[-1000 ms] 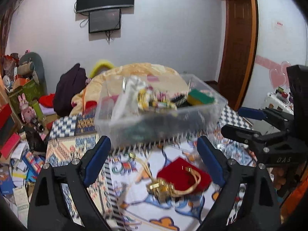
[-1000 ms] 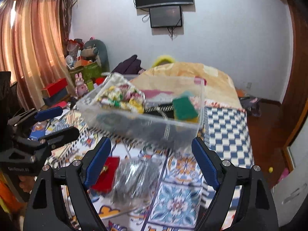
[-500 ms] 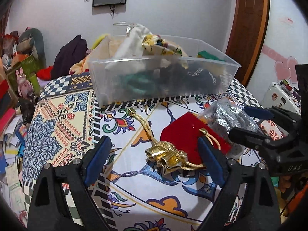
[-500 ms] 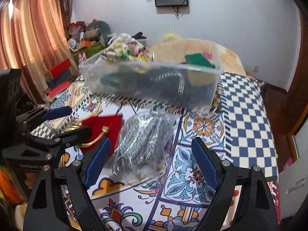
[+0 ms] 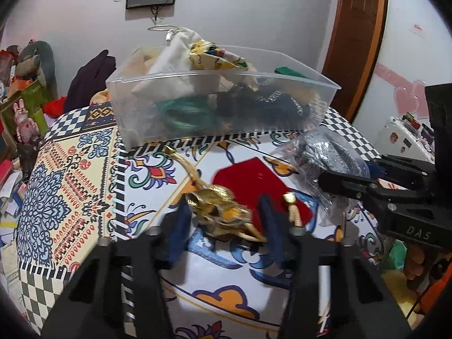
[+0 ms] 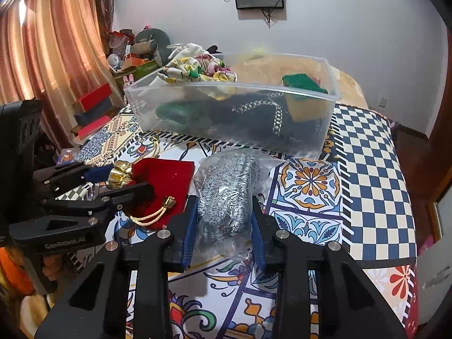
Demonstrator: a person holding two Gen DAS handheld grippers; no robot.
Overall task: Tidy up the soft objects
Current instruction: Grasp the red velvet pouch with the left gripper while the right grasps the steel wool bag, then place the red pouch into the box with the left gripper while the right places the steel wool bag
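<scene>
A red velvet pouch [image 5: 248,178] with a gold ruffled neck [image 5: 220,209] and gold cords lies on the patterned cloth. My left gripper [image 5: 223,220] is closed around the gold neck. A clear plastic bag of silver-grey fabric [image 6: 226,192] lies right of the pouch [image 6: 163,175]. My right gripper [image 6: 223,220] is closed on that bag's near end. A clear plastic bin [image 5: 220,107] with soft items stands behind both; it also shows in the right wrist view [image 6: 234,113].
The patterned cloth [image 6: 367,169] covers the table, with its right edge near a wooden door [image 5: 356,36]. Boxes, plush toys and clutter [image 5: 25,84] crowd the left side. Curtains [image 6: 56,42] hang at the far left.
Both grippers have dropped and moved forward onto the items. The left jaws have closed on the pouch's gold neck and the right jaws on the silver bag.
</scene>
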